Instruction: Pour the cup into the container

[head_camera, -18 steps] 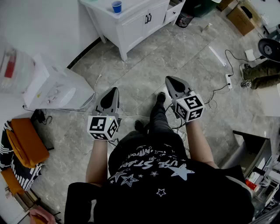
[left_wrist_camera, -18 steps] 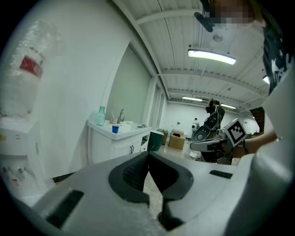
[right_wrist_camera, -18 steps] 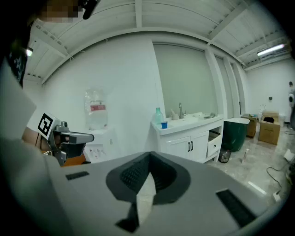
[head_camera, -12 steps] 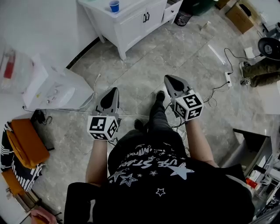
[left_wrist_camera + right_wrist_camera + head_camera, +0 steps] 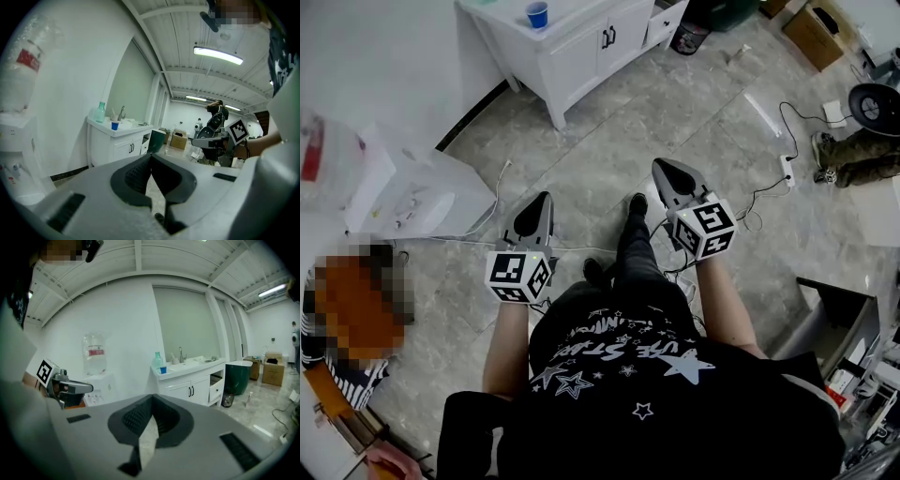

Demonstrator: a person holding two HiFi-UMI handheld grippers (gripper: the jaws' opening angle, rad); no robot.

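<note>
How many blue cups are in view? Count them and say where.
1. The blue cup stands on top of the white cabinet, beside the green bottle. More could be hidden elsewhere in the room.

Bright, even ceiling strip light [image 5: 218,55]; fisheye-warped edges

Both tools held out ahead of the torso [image 5: 628,375], one either side of it, well apart. Left forearm [image 5: 508,342] and right forearm [image 5: 727,300] bare, extended. Left tool [image 5: 540,199] and right tool [image 5: 664,171] tip slightly nose-down. Jaws of each closed tip to tip, empty.
</note>
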